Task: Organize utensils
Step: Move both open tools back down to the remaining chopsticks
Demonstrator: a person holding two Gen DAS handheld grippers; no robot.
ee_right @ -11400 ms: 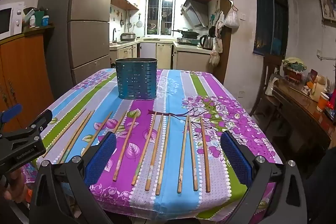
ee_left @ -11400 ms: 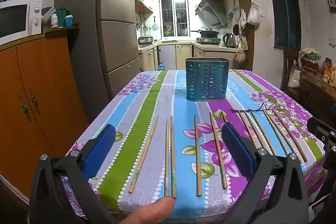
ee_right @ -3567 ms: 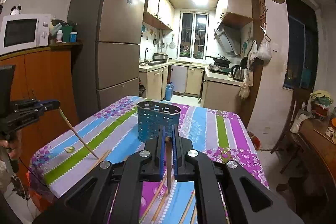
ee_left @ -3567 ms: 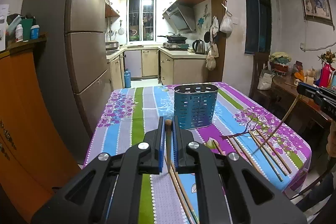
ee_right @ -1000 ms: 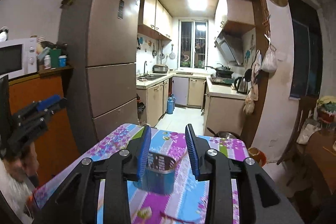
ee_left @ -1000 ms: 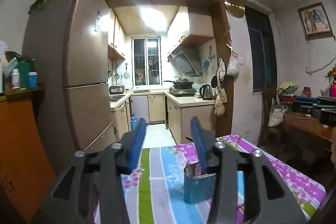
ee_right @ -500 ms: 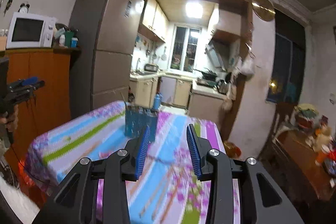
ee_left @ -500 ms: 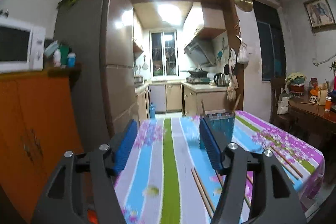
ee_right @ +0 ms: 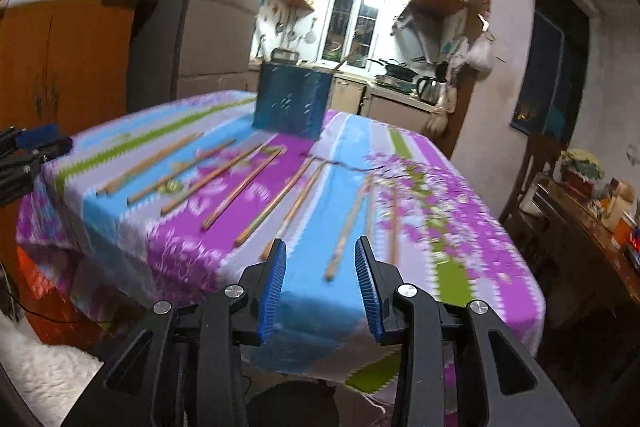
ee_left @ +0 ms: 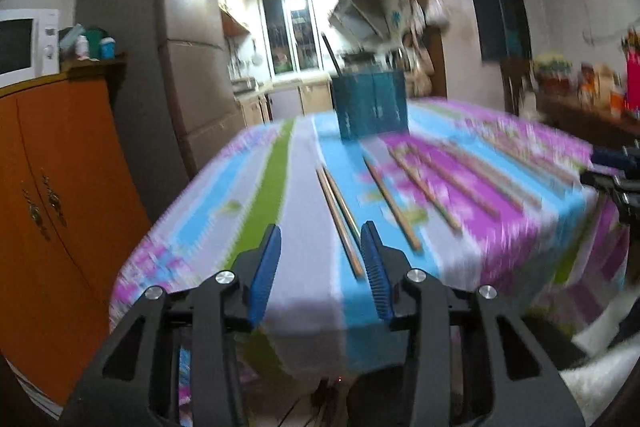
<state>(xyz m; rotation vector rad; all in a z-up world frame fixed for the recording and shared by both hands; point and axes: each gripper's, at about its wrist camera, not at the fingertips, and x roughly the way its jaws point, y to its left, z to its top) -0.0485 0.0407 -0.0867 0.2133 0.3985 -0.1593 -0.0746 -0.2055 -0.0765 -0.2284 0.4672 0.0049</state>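
A blue slotted holder (ee_left: 370, 103) (ee_right: 292, 103) stands at the far middle of the table, with a chopstick (ee_right: 344, 61) poking out of it. Several wooden chopsticks (ee_right: 240, 183) lie in a row on the striped floral cloth. My left gripper (ee_left: 320, 239) hovers at the table's near edge, its jaws closing with nothing pressed between them; a pair of chopsticks (ee_left: 340, 215) lies on the cloth just ahead of it. My right gripper (ee_right: 320, 247) is open and empty over the near edge, with one chopstick (ee_right: 340, 243) lying ahead between its fingers.
An orange cabinet (ee_left: 52, 179) with a microwave (ee_left: 24, 47) stands left of the table, beside a tall fridge (ee_left: 188, 75). A cluttered side table (ee_right: 588, 211) is on the right. A white fluffy rug (ee_right: 36, 367) covers the floor near the table's (ee_left: 304, 307) corner.
Both grippers have come down from high over the holder to the table's near edge. The left jaws opened wider and then narrowed. The right jaws kept the same gap.
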